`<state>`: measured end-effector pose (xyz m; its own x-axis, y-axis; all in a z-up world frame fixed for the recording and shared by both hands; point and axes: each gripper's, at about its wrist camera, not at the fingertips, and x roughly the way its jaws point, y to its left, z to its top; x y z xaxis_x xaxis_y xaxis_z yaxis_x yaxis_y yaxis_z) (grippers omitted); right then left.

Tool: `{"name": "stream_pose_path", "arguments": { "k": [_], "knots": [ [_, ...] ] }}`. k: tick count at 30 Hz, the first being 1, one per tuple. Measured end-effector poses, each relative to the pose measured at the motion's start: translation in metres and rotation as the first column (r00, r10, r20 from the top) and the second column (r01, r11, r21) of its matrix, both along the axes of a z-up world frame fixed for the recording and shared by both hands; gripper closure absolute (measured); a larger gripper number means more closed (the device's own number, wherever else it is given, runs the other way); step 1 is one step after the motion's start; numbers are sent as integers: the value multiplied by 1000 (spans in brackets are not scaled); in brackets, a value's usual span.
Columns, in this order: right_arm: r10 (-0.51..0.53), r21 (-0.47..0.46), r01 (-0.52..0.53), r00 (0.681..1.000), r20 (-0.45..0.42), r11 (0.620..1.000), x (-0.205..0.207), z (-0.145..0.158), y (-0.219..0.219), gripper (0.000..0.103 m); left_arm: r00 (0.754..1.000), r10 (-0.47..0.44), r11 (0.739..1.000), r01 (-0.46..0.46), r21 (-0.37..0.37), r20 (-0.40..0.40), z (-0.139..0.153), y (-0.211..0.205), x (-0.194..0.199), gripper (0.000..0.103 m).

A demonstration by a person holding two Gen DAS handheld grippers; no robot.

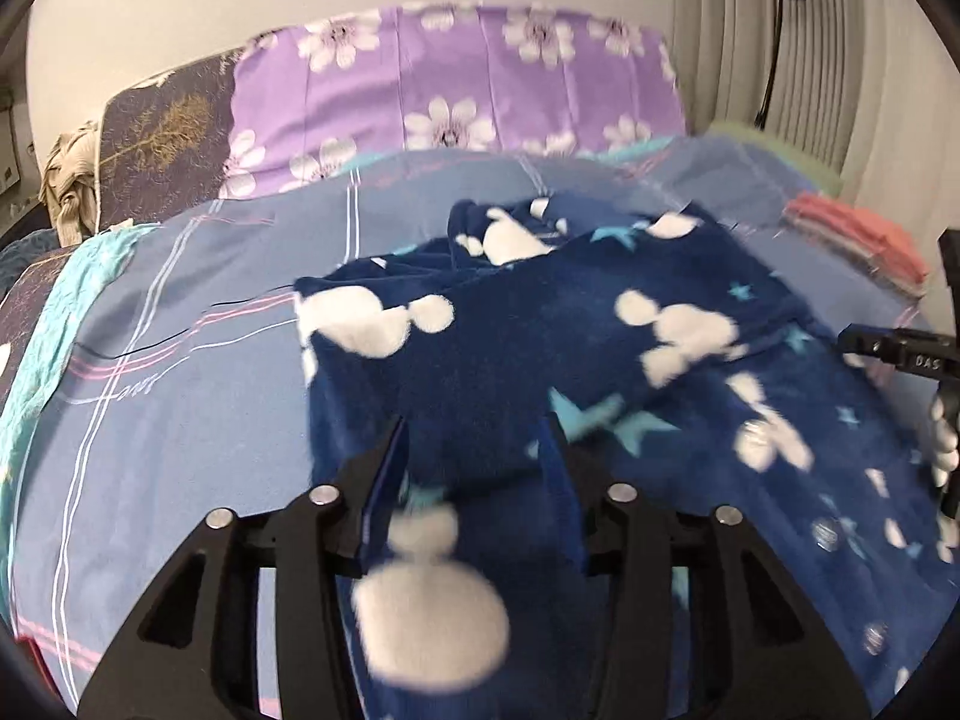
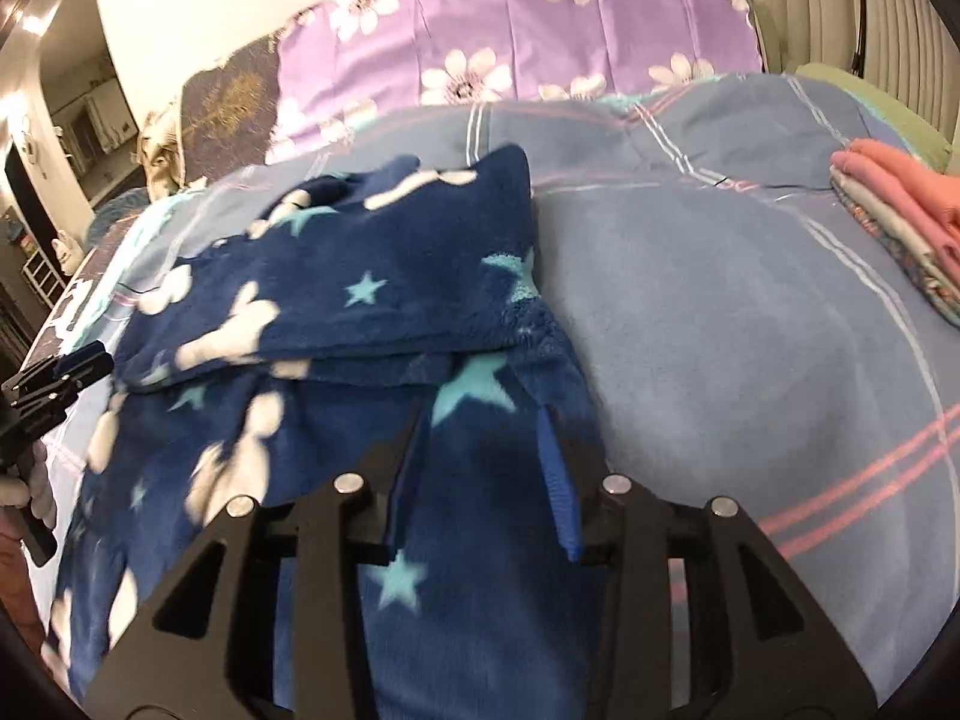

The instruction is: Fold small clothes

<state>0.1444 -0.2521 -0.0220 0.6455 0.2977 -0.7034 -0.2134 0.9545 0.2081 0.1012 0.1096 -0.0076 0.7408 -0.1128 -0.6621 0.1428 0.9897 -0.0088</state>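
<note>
Navy fleece garment (image 1: 540,360), printed with white blobs and teal stars, lies half folded on the blue plaid bed sheet (image 2: 750,300). Both jaws stand spread, pinching nothing: left hand-held gripper (image 1: 474,450) and right hand-held gripper (image 2: 480,438) hover over its near edge. Smoothing the folded layer before re-pinching seems wise. One garment, two grippers, one stack of folded clothes (image 2: 900,210).
</note>
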Motion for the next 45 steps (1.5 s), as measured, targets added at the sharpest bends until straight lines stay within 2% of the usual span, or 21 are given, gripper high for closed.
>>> {"name": "stream_pose_path", "arguments": {
  "k": [4,8,11,14,20,27,28,29,30,31,35,37,39,40,42,43,45],
  "knots": [
    [24,51,-23,1000,-7,998,-34,6,-8,64,1000,0,1000,-1,-23,-23,-5,11,-41,53],
    [132,158,-125,991,-36,979,-72,7,10,65,997,55,998,-58,-40,-55,-19,19,-71,53],
    [275,241,-258,960,-40,936,-102,11,33,65,993,99,993,-104,-64,-67,-23,26,-87,52],
    [397,281,-369,917,-48,886,-131,14,56,65,989,127,987,-133,-89,-70,-24,33,-102,52],
    [501,372,-430,857,-117,823,-175,-4,78,65,986,165,984,-166,-67,-30,-22,30,-141,50],
    [563,430,-446,804,-193,785,-201,-31,98,60,980,195,975,-197,-97,-35,-33,39,-190,47],
    [579,452,-453,793,-190,768,-203,-32,101,62,979,198,974,-201,-104,-37,-35,41,-195,47],
    [589,466,-458,787,-183,757,-203,-32,106,71,978,205,972,-208,-112,-42,-38,43,-202,47],
    [579,460,-451,795,-182,764,-203,-31,110,95,976,213,969,-217,-119,-51,-40,45,-206,47],
    [565,456,-442,805,-178,773,-203,-28,111,97,972,225,964,-232,-129,-65,-43,48,-211,47],
    [503,418,-435,862,-63,797,-219,10,82,98,972,223,954,-232,-187,-70,-44,53,-228,47],
    [474,399,-416,879,-56,817,-222,16,66,98,977,200,950,-213,-227,-77,-45,53,-233,46],
    [423,368,-369,903,-74,853,-223,10,53,97,982,164,942,-185,-278,-99,-49,52,-236,46],
    [401,367,-340,910,-103,866,-221,1,48,94,983,151,940,-177,-292,-109,-52,51,-236,46],
    [383,396,-292,908,-172,870,-219,-15,42,89,982,134,941,-169,-293,-136,-60,47,-235,46],
    [374,409,-277,909,-181,870,-220,-18,38,88,980,131,941,-170,-292,-150,-63,45,-235,46],
    [338,423,-257,932,-129,869,-227,-8,19,81,980,124,936,-168,-308,-155,-65,44,-236,46]
  ]
}}
